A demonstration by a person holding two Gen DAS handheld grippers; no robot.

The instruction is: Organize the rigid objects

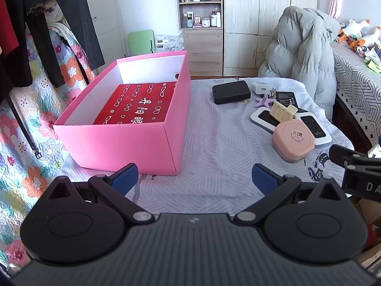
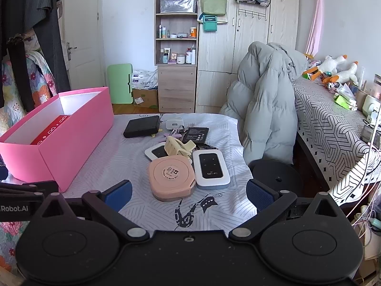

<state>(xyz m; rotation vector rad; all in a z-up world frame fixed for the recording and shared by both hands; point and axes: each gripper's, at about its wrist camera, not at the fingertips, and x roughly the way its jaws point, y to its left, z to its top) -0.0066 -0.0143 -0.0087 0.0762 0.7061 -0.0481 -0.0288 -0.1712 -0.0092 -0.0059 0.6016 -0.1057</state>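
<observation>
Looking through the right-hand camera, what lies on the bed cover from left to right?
pink box → black case → round pink case → white Wi-Fi device → grey puffer jacket.

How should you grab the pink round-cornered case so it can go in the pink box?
Probably grip the pink case across its two opposite side walls, coming from above and the near side with the right hand-held gripper, which is open and nearest. It lies flat with its lid up, so the sides give parallel faces. Its right edge sits against the Wi-Fi device, so the front-to-back pair looks freer.
</observation>
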